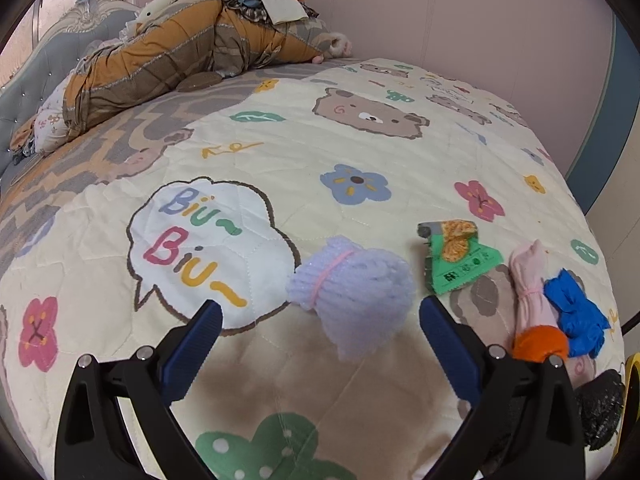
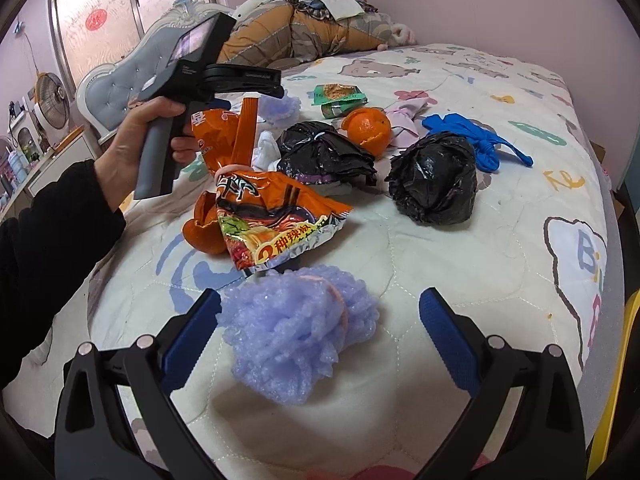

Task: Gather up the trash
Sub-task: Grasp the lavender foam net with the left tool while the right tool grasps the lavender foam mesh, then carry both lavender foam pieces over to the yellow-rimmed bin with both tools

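Trash lies scattered on a cartoon-print bed quilt [image 1: 280, 152]. My left gripper [image 1: 322, 316] is open, and a lilac foam net bundle [image 1: 352, 292] lies just ahead of its fingertips. To the right are a green snack wrapper [image 1: 460, 256], a pink bundle [image 1: 528, 280], an orange peel [image 1: 540, 342] and a blue glove [image 1: 576, 312]. My right gripper [image 2: 320, 320] is open around a second lilac foam bundle [image 2: 296, 340]. Beyond it lie an orange noodle packet [image 2: 272, 216], two black bags [image 2: 328, 152] [image 2: 436, 180] and an orange [image 2: 368, 128].
A hand [image 2: 132, 148] holds the left gripper [image 2: 276, 88] over the far trash. A rolled quilt with clothes [image 1: 180, 52] lies at the padded headboard [image 2: 120, 80]. The pink wall [image 1: 480, 20] runs along the far side. A fan [image 2: 52, 100] stands beyond the bed.
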The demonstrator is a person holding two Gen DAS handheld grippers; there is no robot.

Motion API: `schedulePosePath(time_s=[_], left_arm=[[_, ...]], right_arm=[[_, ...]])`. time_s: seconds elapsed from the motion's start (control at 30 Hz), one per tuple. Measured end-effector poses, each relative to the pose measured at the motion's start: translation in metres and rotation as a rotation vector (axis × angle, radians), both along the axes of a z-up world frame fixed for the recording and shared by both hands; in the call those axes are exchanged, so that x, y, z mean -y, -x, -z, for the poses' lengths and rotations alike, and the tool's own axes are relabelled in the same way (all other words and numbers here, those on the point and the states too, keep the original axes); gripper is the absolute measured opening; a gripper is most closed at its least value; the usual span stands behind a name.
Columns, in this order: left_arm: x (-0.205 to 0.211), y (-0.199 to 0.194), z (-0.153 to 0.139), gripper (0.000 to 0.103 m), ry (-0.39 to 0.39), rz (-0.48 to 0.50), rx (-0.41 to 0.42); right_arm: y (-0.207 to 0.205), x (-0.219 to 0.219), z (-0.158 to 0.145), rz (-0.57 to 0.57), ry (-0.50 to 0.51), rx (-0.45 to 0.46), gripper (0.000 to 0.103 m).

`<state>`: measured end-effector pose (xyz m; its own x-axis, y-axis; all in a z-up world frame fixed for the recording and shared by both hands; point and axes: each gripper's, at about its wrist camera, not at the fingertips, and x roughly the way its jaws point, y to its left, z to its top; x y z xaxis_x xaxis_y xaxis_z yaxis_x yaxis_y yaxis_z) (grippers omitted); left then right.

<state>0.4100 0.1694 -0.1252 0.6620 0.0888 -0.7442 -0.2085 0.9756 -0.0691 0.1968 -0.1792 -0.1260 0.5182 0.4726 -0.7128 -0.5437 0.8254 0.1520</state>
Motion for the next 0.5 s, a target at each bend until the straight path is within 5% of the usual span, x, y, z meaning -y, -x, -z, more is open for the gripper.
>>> schedulePosePath(time_s=[0.17, 0.27, 0.43, 0.5], left_arm=[[-0.007, -0.014, 0.012, 0.095, 0.101, 0.014, 0.011], [-0.002, -0.020, 0.020, 0.089, 0.119, 0.041, 0.001], [0.006, -0.023, 0.032, 0.034, 0.149, 0.080, -0.023], [0.011, -0.021, 0.033, 0.031, 0.119, 0.085, -0.016]], right_arm=[[-0.003, -0.002, 0.005, -0.026, -0.002, -0.014, 0.095], [-0.004, -0.002, 0.006, -0.025, -0.008, -0.023, 0.083], [-0.005, -0.001, 0.007, -0.015, -0.005, -0.024, 0.057], [-0.007, 0.000, 0.009, -0.021, -0.022, -0.044, 0.054]])
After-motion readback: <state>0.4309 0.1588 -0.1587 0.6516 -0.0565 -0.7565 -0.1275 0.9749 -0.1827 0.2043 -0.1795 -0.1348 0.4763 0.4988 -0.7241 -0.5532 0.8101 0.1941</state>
